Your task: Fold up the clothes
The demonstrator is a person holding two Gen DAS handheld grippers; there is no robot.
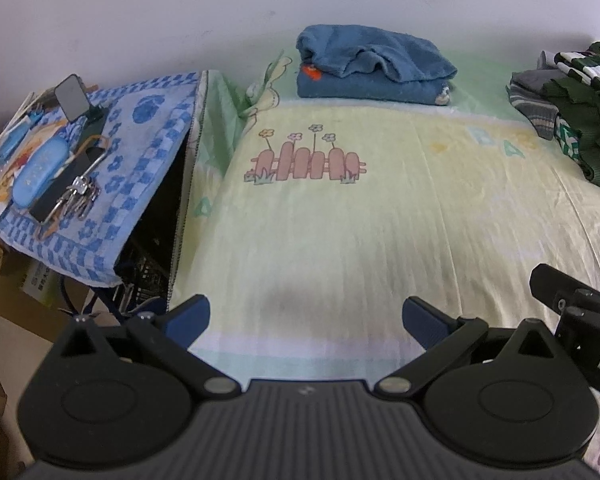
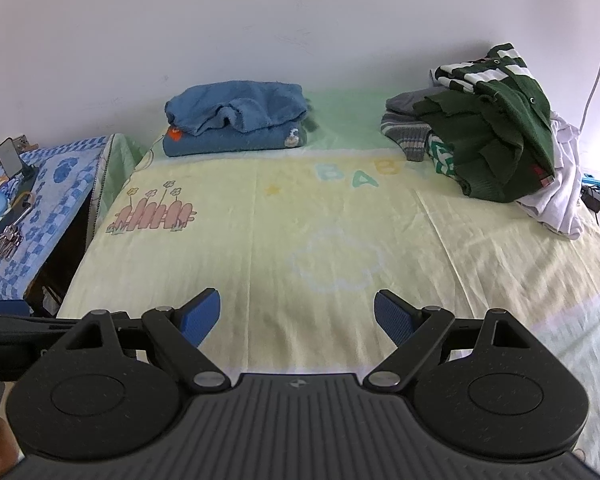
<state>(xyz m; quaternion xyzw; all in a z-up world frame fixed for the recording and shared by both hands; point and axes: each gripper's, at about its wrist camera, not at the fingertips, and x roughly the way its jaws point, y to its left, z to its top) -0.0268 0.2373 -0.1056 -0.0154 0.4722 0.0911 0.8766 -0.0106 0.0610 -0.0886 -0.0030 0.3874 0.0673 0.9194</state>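
Left gripper (image 1: 306, 316): one, fingers spread wide, holding nothing, hovering over the near part of the bed (image 1: 380, 240).

Right gripper (image 2: 297, 312): one, fingers likewise spread, empty, also above the near edge of the bed; its black body shows at the right margin of the left wrist view.

Bed sheet: one, pale yellow with a green border, printed with a pink fence (image 2: 152, 214) ahead-left of the right gripper and pastel letters further ahead.

Folded blue clothes (image 2: 236, 120): one stack of two pieces, far ahead against the wall, slightly left of the right gripper.

Unfolded clothes pile (image 2: 492, 140): one heap, far ahead to the right; dark green garment uppermost, a green-and-white striped piece, a grey knit piece (image 2: 406, 128) and a white garment (image 2: 560, 200) at its right edge. Exact count unclear.

Counter (image 1: 140, 152): one, left of the left gripper beside the bed, under a blue patterned cloth; carries a blue case (image 1: 38, 172), a key bunch (image 1: 80, 196) and a small mirror-like stand (image 1: 72, 98).
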